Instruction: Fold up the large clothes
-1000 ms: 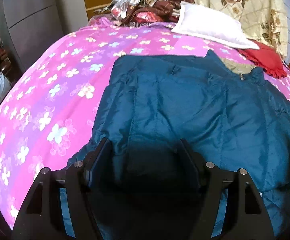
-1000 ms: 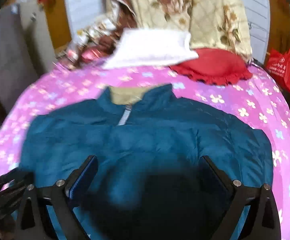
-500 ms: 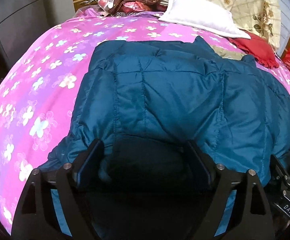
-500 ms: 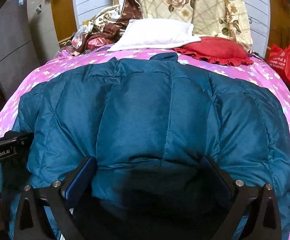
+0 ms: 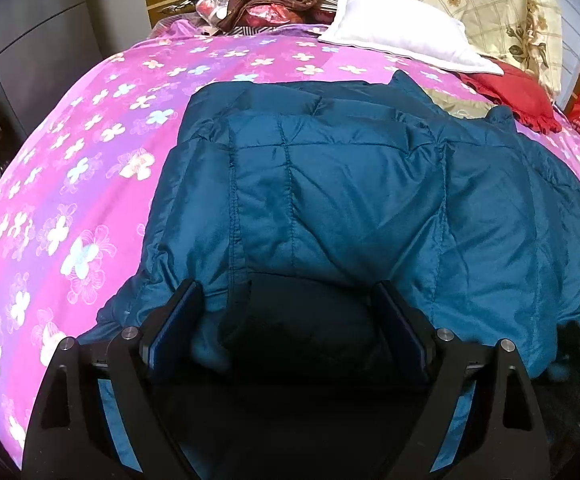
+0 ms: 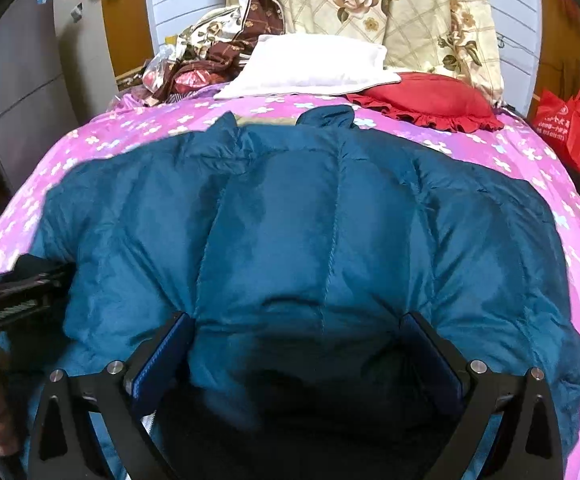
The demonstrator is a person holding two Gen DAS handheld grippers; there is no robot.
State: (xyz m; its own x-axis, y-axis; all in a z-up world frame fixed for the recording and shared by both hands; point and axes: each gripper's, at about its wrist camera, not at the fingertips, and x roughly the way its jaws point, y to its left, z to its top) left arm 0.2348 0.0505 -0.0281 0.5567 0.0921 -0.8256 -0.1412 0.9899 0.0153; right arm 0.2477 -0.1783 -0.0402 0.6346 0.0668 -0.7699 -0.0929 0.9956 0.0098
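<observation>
Puffy quilted teal jacket [image 6: 310, 240] lies doubled over.

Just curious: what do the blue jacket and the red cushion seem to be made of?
The blue jacket looks like a thin synthetic shell, likely nylon or polyester: slight sheen, stitched puffy channels suggest padding. The red cushion looks like matte woven cloth with a ruffled edge; fibre unclear.

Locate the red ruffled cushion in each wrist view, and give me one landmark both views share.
Left wrist: the red ruffled cushion is at upper right, beyond the blue jacket, under the white pillow's right corner.
Right wrist: the cushion is upper right of centre, on the pink floral bedspread, right of the white pillow.
Shared landmark: the white pillow, touching the cushion in both.
</observation>
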